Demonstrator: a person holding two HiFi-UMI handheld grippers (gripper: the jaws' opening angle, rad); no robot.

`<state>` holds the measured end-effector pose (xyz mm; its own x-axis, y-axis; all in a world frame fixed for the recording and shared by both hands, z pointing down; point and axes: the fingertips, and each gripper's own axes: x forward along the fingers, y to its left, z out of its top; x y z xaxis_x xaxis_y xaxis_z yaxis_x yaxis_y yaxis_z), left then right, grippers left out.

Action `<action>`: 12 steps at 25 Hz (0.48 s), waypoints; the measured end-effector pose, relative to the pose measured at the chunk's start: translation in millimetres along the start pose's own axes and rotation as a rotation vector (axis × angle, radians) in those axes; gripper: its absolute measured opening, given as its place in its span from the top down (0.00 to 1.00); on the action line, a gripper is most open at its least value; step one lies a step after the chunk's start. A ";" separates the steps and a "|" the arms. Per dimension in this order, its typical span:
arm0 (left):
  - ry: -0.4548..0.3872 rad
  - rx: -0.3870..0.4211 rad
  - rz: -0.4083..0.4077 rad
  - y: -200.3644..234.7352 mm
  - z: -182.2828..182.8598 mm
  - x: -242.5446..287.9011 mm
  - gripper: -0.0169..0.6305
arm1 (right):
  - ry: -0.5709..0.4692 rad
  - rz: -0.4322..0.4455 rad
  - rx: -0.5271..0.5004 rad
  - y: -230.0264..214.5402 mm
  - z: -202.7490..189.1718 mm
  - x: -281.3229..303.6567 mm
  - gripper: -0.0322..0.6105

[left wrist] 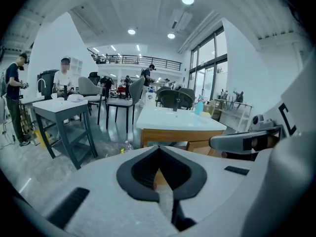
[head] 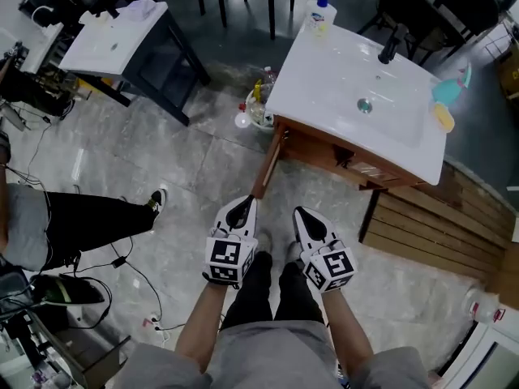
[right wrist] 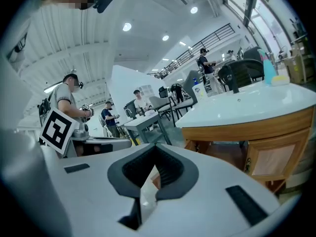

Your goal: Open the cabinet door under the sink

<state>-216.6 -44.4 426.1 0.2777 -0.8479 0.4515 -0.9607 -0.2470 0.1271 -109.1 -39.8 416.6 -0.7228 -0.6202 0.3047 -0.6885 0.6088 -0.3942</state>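
The sink cabinet (head: 324, 148) is wooden with a white basin top (head: 357, 79) and stands ahead of me. A narrow wooden door panel (head: 268, 164) at its left corner juts out towards me, seen edge-on. Another door front (right wrist: 270, 161) with a dark handle shows in the right gripper view. My left gripper (head: 241, 205) and right gripper (head: 302, 215) hang side by side in front of the cabinet, above my legs, apart from it. Both have their jaws together with nothing between them. The left gripper (left wrist: 159, 151) points at the cabinet (left wrist: 173, 135); so does the right gripper (right wrist: 157, 148).
A black faucet (head: 389, 49), a soap bottle (head: 320, 10), a blue bottle (head: 454, 86) and a yellow sponge (head: 443, 117) are on the basin top. Bottles (head: 258, 104) stand on the floor beside the cabinet. Wooden decking (head: 438, 217) lies right; another sink stand (head: 113, 43) and a seated person's leg (head: 89, 221) are left.
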 end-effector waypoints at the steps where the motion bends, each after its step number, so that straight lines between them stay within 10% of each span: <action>1: -0.013 0.005 0.002 -4.0 9.7 -4.3 0.96 | -0.007 0.003 0.000 2.7 7.2 -2.8 0.94; 12: -0.237 0.101 0.004 -33.8 132.6 -67.5 0.96 | -0.160 0.075 -0.101 55.2 115.6 -27.4 0.94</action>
<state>-202.3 -41.0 274.2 0.2787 -0.9323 0.2306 -0.9598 -0.2791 0.0316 -120.5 -46.3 286.2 -0.7593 -0.6371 0.1326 -0.6412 0.6977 -0.3195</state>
